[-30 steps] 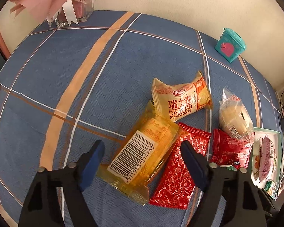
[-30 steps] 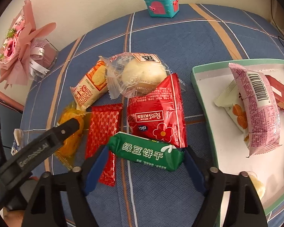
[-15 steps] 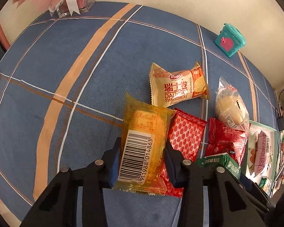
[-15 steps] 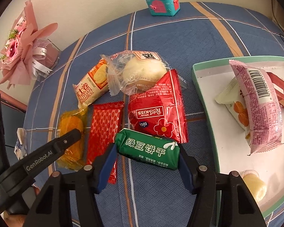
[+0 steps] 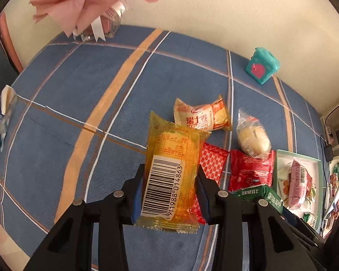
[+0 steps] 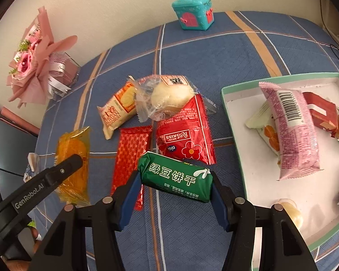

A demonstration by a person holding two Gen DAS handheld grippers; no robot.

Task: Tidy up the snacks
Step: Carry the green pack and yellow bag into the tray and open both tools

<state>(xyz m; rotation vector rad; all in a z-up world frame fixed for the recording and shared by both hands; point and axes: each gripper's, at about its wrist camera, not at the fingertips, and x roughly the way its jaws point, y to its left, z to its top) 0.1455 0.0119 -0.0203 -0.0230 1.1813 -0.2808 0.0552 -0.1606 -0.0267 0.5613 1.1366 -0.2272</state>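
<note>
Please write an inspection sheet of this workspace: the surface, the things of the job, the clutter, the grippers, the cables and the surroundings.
Surface: blue checked tablecloth with orange and white stripes.
Job's things: yellow see-through snack pack and green foil snack pack, both held; loose on the cloth a red patterned sachet, a red flowered pack, a clear-wrapped bun and an orange Swiss roll pack; green-rimmed white tray with a pink wrapped pack and others.
Clutter: teal toy chest; pink paper bouquet.
Grippers: left gripper shut on the yellow pack; right gripper shut on the green pack.
Cables: black cable at the right.
Surroundings: cream wall.
</note>
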